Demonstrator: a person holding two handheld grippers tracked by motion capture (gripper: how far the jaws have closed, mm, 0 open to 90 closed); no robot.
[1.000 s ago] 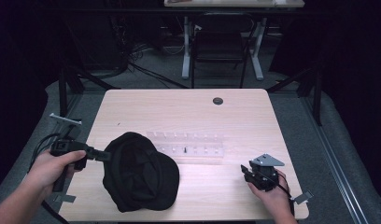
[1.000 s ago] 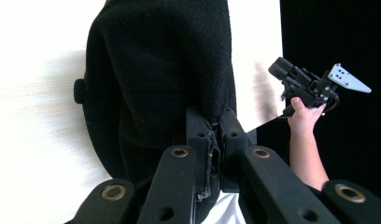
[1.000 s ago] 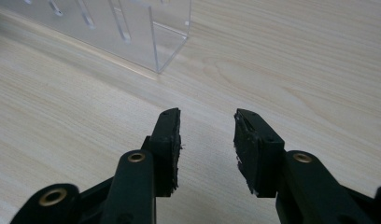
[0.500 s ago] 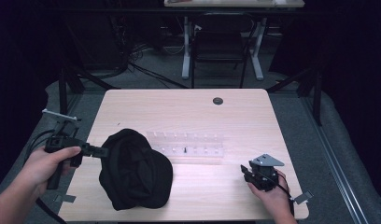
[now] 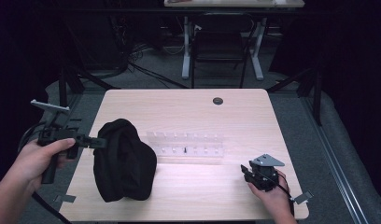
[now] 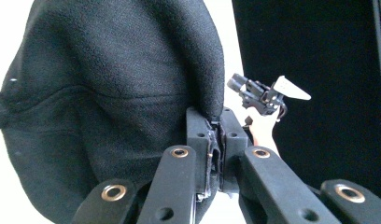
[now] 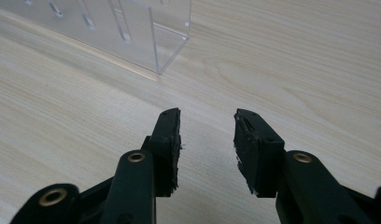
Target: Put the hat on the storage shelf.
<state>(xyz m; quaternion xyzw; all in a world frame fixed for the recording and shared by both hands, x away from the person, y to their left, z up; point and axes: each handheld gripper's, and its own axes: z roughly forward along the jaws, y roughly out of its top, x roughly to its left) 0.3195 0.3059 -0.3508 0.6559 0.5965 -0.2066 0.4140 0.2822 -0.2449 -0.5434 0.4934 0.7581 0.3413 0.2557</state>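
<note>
A black cap (image 5: 123, 161) stands tilted up on its side at the table's left half. My left gripper (image 5: 99, 142) pinches the cap's edge at its left side; in the left gripper view the jaws are shut on the black cloth (image 6: 132, 93), with the gripper tip (image 6: 215, 126) at the cap's rim. My right gripper (image 5: 248, 173) rests low at the front right of the table, open, nothing between its fingers (image 7: 166, 140). It hovers just above bare wood (image 7: 296, 70). The right gripper (image 6: 263, 95) also appears far off in the left gripper view.
A clear plastic rack (image 5: 186, 145) with small slots lies across the table's middle, its corner (image 7: 156, 37) close ahead of my right gripper. A dark round grommet (image 5: 218, 101) sits near the far edge. Cables and desk legs (image 5: 186, 46) stand beyond the table.
My left gripper has pulled left and up with the cap's edge, tipping the cap from lying flat onto its side. The right gripper has stayed in place.
</note>
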